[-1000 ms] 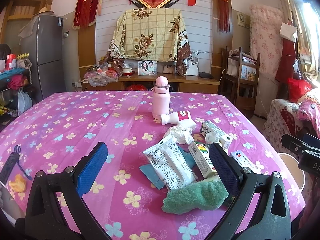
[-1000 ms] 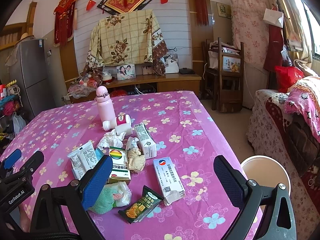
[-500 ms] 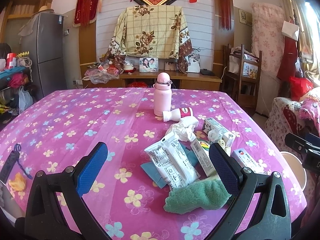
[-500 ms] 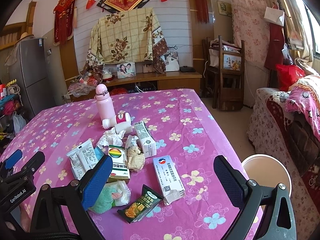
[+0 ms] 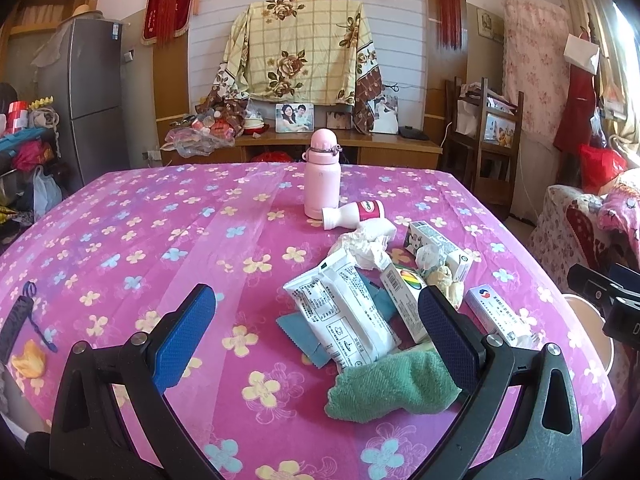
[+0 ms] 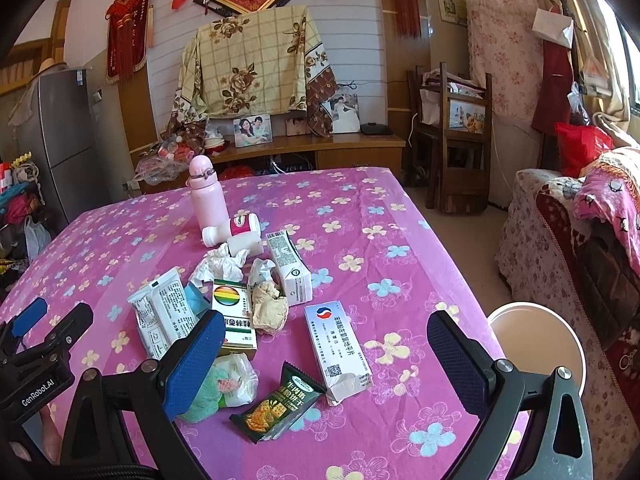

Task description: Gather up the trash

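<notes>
Trash lies in a heap on the pink flowered table (image 6: 360, 216): a white medicine box (image 6: 338, 346), a green cracker wrapper (image 6: 276, 408), a rainbow-marked box (image 6: 234, 316), a white packet (image 5: 340, 312), crumpled tissues (image 5: 366, 246), a carton (image 6: 288, 268) and a small tipped bottle (image 5: 352, 214). My left gripper (image 5: 316, 338) is open and empty, hovering before the packet and a green cloth (image 5: 392, 390). My right gripper (image 6: 326, 356) is open and empty above the medicine box and wrapper.
A pink flask (image 5: 322, 178) stands upright behind the heap. A round bin (image 6: 536, 344) stands on the floor beyond the table's right edge. A yellow scrap (image 5: 28, 362) and a black strap (image 5: 18, 316) lie at the table's left. A sofa (image 6: 580, 240) is to the right.
Both grippers have drifted slightly, so the heap sits a little differently in each view. Both stay open and nothing was taken.
</notes>
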`<state>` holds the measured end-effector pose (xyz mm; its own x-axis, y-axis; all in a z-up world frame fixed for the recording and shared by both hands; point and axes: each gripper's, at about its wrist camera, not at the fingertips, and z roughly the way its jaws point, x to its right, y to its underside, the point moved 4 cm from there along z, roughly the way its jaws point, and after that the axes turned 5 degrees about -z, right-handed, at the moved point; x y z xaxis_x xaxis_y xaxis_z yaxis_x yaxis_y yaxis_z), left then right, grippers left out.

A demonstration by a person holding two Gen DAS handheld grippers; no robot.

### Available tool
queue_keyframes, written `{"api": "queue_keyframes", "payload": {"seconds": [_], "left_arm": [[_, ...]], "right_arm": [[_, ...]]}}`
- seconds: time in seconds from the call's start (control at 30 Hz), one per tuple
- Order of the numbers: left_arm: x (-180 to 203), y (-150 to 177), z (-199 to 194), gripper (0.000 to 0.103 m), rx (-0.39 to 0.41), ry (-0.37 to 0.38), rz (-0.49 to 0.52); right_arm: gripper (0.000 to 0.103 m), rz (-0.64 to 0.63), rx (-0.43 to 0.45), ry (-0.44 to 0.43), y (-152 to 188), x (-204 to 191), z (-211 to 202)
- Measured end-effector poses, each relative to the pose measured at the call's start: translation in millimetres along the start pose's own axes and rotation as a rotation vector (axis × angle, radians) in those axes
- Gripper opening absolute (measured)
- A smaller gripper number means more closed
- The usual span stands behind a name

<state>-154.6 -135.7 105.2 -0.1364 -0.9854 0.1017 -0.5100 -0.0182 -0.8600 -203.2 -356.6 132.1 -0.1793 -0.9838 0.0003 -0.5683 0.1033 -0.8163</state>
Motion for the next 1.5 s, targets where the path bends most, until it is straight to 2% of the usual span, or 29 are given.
{"api": "queue_keyframes", "payload": {"seconds": [0.67,0.97,1.1,1.17,1.23,1.4,1.5], "left_arm": [[-0.5,7.0,10.5,0.101,-0.036,0.006,0.003],[-1.5,23.8,17.0,0.101,-0.159,0.128,0.128],[12.0,40.7,24.3,0.101,-0.231,0.241,0.204],[20.3,49.1,29.4,0.101,-0.263,0.289,0.241],[25.8,52.5,33.2,0.101,-0.266,0.308,0.271],[46.2,60.1,55.0,0.101,-0.287,0.353,0.404],[57.6,69.2,65.6,0.100,-0.322,0.386,0.458]], "right_arm": [[0.100,0.002,-0.041,-0.013,5.3,3.7,15.3],[0.100,-0.045,-0.131,-0.018,20.5,13.9,32.2],[0.100,-0.033,-0.191,-0.043,32.5,22.5,44.7],[0.099,-0.014,-0.240,-0.085,42.5,26.3,50.4],[0.087,0.017,-0.278,-0.139,51.8,27.0,54.6],[0.071,0.078,-0.368,-0.217,71.5,22.3,72.7],[0.071,0.081,-0.375,-0.209,73.9,21.3,78.2]]}}
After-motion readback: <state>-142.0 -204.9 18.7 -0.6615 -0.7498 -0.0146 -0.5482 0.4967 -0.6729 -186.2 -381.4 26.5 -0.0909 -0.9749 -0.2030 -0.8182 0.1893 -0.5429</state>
